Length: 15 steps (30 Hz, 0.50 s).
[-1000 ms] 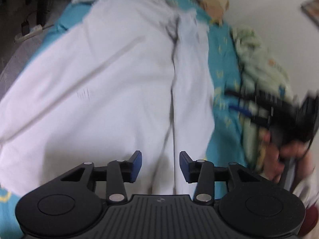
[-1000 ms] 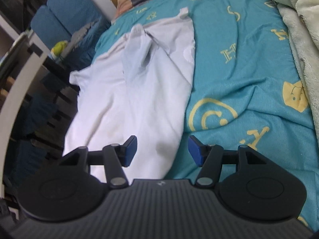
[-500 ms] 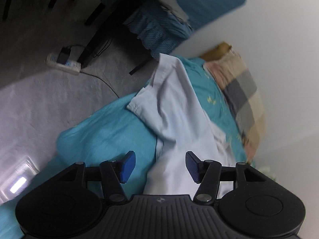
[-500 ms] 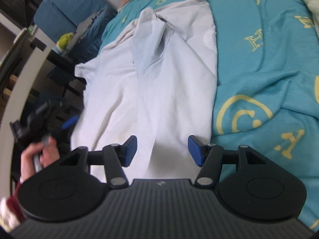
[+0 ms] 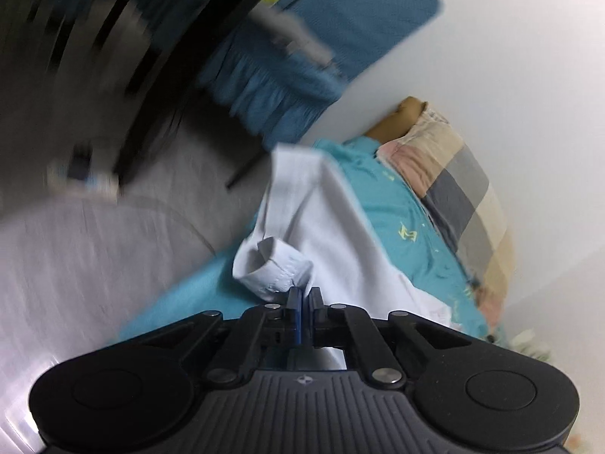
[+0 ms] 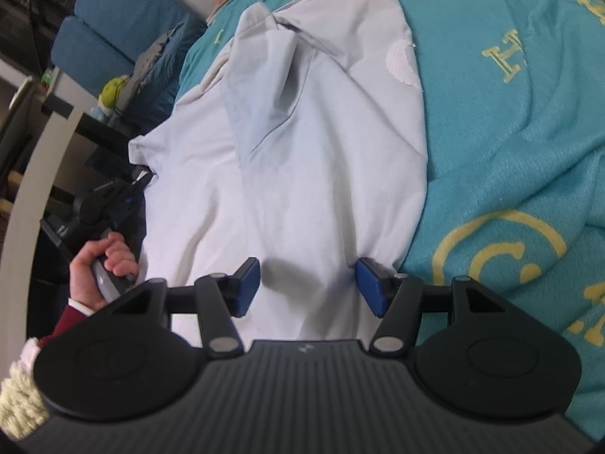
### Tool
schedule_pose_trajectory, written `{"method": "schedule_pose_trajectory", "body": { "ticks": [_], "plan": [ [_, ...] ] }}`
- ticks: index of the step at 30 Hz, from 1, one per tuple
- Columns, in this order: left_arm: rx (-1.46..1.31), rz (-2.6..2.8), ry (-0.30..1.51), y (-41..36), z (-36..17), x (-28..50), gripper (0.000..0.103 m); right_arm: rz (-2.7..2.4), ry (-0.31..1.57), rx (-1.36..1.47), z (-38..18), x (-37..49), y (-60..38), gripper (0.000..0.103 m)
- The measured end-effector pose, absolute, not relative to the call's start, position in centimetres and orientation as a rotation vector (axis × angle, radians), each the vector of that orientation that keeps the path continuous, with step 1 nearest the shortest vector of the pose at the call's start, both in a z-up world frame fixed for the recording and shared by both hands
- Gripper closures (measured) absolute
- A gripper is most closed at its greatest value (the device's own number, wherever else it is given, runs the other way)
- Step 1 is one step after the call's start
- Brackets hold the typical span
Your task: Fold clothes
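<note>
Left gripper [image 5: 302, 297] just snapped together, clamped on sleeve cuff [image 5: 274, 272] of white shirt [image 6: 302, 151] at bed edge; sleeve fold probably can start. Right gripper [image 6: 308, 287] unchanged, jaws apart above hem on teal bedsheet [image 6: 510, 132].

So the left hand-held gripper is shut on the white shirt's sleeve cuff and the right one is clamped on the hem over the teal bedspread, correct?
Not quite. The right hand-held gripper is open, its blue pads apart over the white shirt, as the right wrist view shows. The rest holds: the left hand-held gripper is shut on the sleeve cuff, with the teal bedspread beneath.
</note>
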<state>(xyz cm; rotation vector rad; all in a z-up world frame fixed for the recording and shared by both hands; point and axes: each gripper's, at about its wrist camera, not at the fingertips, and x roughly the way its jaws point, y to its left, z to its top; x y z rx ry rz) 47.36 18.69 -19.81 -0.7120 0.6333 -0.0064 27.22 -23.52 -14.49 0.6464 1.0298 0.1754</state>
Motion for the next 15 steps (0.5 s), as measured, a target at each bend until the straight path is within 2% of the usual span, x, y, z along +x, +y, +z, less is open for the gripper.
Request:
{"method": "schedule_pose_trajectory", "body": {
  "ticks": [4, 9, 13, 15],
  "plan": [
    [-0.419, -0.073, 0.614, 15.2, -14.6, 47.8, 0.100, 0.155, 1.031, 0.673, -14.1, 26.8, -24.1, 0.045],
    [-0.073, -0.241, 0.590, 7.4, -8.1, 46.7, 0.100, 0.125, 1.027, 0.704, -13.7, 26.3, -25.2, 0.045],
    [0.071, -0.358, 0.608, 0.5, -6.9, 44.7, 0.100, 0.115, 1.012, 0.737, -13.4, 26.0, -26.2, 0.045],
    [0.095, -0.390, 0.631, -2.4, -7.9, 43.9, 0.100, 0.110, 1.003, 0.752, -13.3, 25.9, -26.8, 0.045]
  ]
}}
